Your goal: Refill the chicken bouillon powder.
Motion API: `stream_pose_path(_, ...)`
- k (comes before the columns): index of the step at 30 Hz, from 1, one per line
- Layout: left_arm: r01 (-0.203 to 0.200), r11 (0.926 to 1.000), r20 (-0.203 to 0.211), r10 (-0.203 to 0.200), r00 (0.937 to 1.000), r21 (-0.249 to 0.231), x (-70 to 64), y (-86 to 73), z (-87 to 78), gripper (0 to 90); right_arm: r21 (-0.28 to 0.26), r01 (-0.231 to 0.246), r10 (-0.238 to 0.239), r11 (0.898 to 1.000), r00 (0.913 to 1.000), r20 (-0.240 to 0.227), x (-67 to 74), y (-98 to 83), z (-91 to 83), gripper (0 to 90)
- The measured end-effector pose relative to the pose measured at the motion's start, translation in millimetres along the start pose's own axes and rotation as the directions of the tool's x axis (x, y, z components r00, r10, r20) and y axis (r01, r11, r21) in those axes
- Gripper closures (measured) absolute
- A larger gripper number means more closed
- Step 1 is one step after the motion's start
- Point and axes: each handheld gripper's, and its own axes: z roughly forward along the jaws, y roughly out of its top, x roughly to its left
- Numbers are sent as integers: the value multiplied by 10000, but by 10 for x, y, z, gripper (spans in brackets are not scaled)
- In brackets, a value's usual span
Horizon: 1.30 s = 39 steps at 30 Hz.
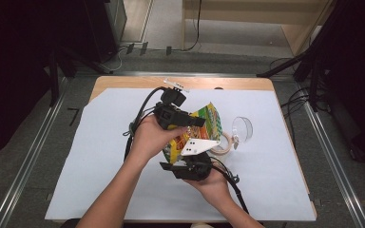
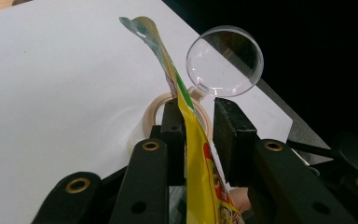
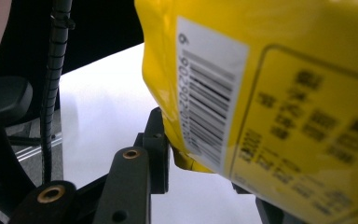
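Observation:
A yellow and green snack bag [image 1: 208, 122] hangs tilted above the white sheet between both hands. In the left gripper view the bag [image 2: 193, 154] runs edge-on between the jaws of my left gripper [image 2: 198, 107]. It leans on the left pad, and a slit of daylight separates it from the right pad. My left gripper [image 1: 196, 121] reaches it from the left. My right gripper [image 1: 186, 156] comes from below. Its left pad [image 3: 161, 140] presses the bag's barcode corner [image 3: 205, 121], and the bag hides the other jaw.
A beige tape roll [image 1: 226, 142] lies flat on the white sheet [image 1: 123, 180] just right of the bag, and a clear round disc with a small tab [image 1: 242, 128] stands beside it. The table's right edge and dark floor lie beyond the disc [image 2: 224, 60].

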Motion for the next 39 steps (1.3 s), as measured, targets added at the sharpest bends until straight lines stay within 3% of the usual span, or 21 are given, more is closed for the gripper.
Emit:
stream_pose_path(5,-118,9999,-13,118,9999,-56,3,-29,-36,751,15,-28,28,10000,10000,-51,37,13,16,665)
stream_pose_path(10,-134,9998,32,135,9999,-138,-14,-63,-32,745,168,270,-269,9995,9996,-58,38,-9,-16,676)
stream_pose_path(20,-194,9990,-10,194,9998,-414,-3,-94,-25,720,-74,-93,92,9999,9998,-193,33,-24,-19,675)
stream_pose_path(25,-392,9984,-95,389,9992,-416,-48,-98,-31,713,-116,-4,2,9999,9998,-192,42,-23,-30,675)
stream_pose_path(39,-399,9980,-183,390,9991,-481,-54,-96,-47,717,-162,-76,72,9998,9997,-253,53,-9,-19,675)
